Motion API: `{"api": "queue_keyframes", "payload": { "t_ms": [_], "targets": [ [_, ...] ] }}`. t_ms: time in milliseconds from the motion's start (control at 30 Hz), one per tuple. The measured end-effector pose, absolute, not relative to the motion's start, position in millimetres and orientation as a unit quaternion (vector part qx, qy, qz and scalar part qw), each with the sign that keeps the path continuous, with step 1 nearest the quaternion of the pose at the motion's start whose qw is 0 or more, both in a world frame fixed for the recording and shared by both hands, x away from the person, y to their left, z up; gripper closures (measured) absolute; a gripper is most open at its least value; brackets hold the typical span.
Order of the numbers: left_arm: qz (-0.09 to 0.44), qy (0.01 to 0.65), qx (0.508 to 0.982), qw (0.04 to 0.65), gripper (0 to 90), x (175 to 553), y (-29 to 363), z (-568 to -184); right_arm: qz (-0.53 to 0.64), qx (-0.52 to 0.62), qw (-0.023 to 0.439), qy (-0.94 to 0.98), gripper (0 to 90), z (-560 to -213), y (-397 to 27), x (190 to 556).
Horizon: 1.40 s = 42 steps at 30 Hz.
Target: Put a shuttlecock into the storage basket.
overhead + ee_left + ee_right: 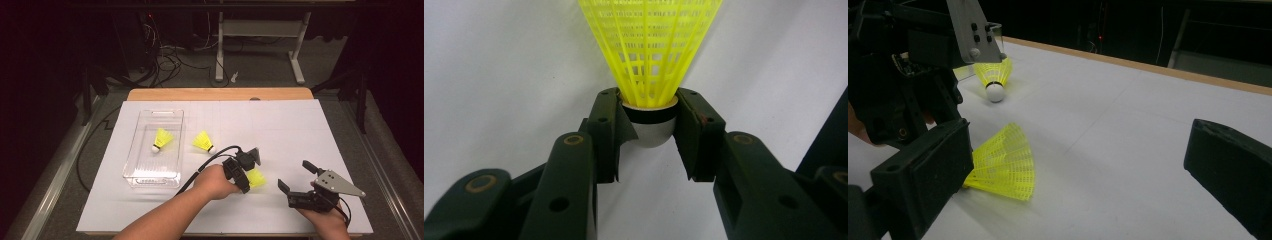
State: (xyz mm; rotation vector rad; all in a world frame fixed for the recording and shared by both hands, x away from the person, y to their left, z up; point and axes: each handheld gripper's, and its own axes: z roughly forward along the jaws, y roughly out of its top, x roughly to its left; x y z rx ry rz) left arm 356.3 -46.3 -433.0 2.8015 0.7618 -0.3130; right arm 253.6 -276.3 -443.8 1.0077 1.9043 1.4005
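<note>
A yellow shuttlecock point(651, 55) lies on the white sheet with its skirt pointing away from my left gripper point(649, 125). The black jaws of that gripper press on its white cork from both sides. In the high view this shuttlecock point(257, 178) sits right of the left gripper point(248, 181), near the table's middle front. My right gripper point(295, 175) rests at the front right, open and empty, its jaws aimed at the held shuttlecock point(1003, 165). A second shuttlecock point(203, 141) lies on the sheet, and a third point(162, 140) lies in the clear tray point(150, 112).
The clear plastic tray stands at the left of the white sheet point(280, 125). A wooden table edge point(220, 94) runs along the back. Beyond it, cables point(170, 60) and a white desk frame point(260, 45) stand on the floor.
</note>
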Motion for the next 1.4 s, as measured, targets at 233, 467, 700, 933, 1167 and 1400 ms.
{"api": "queue_keyframes", "payload": {
  "t_ms": [233, 467, 700, 933, 1167, 1400],
  "targets": [
    [-0.103, 0.261, 0.953, 0.116, 65.2, 357.1, -40.3, -426.9, 0.523, 0.375, 0.282, 0.712, 0.1, -443.9, -276.3, 253.6],
    [-0.106, 0.259, 0.953, 0.115, 65.2, 355.9, -34.2, -418.8, 0.522, 0.375, 0.282, 0.712, 0.1, -444.1, -275.5, 253.6],
    [-0.106, 0.262, 0.952, 0.119, 65.2, 356.7, -27.3, -413.7, 0.522, 0.375, 0.282, 0.713, 0.2, -444.2, -275.0, 253.5],
    [-0.107, 0.266, 0.95, 0.124, 65.2, 357.0, -20.3, -409.2, 0.521, 0.374, 0.281, 0.714, 0.1, -444.6, -275.0, 253.8],
    [-0.107, 0.263, 0.951, 0.125, 65.2, 355.7, -14.6, -406.0, 0.52, 0.374, 0.281, 0.715, 0.1, -444.7, -274.7, 253.7],
    [-0.106, 0.271, 0.947, 0.133, 65.2, 358.1, -1.8, -398.4, 0.519, 0.374, 0.28, 0.715, 0.1, -445.1, -274.6, 253.5]
  ]
}}
